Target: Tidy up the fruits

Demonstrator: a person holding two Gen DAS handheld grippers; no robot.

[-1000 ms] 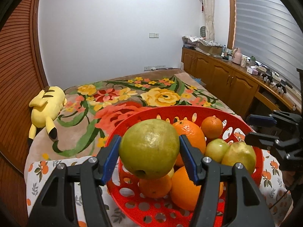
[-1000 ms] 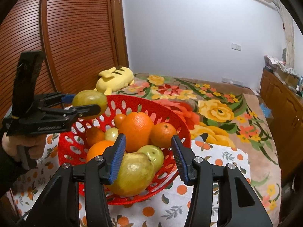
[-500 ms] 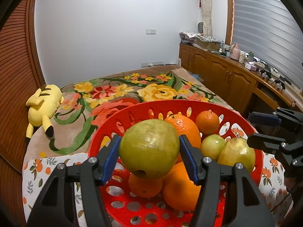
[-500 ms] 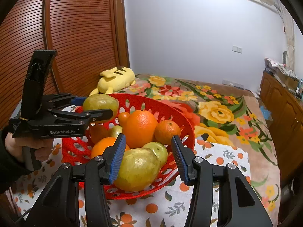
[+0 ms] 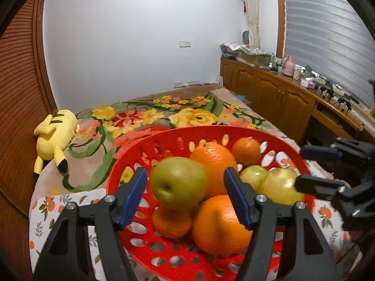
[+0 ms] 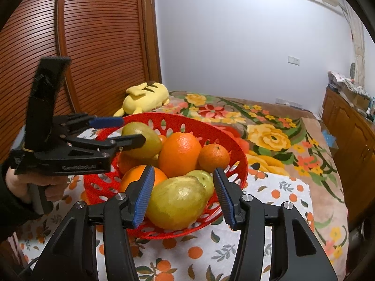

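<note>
In the left wrist view, the left gripper (image 5: 185, 196) is now standing with its blue pads apart, a visible gap on each side of the green pear (image 5: 179, 182). Half a second ago those pads were clamped tight against the fruit; now it is loose and slightly blurred, so it is probably dropping or settling onto the pile. It is sitting on top of a small orange (image 5: 172, 222) and beside a big orange (image 5: 219, 224) at the near side of the red basket (image 5: 246, 132). That suggests the placing of this fruit is as good as finished, and the left hand is free to pull back for another piece.

In the right wrist view, the right gripper (image 6: 184, 195) is hovering at the basket's near rim with its pads spread, framing a yellow-green pear (image 6: 178, 202) that is lying inside the basket; its left pad looks very close to the fruit, but I cannot tell whether it is touching. It is holding nothing, as a second ago.

Further in, a tall orange (image 6: 179, 154), a tangerine (image 6: 213, 156) and a small green fruit (image 6: 205, 180) are crowding the middle. The pile is heaped, so the released pear may roll.

Beyond the basket, the flowered bedspread (image 5: 194, 117) is stretching away, with a yellow plush toy (image 5: 55, 135) lying at its left edge.
</note>
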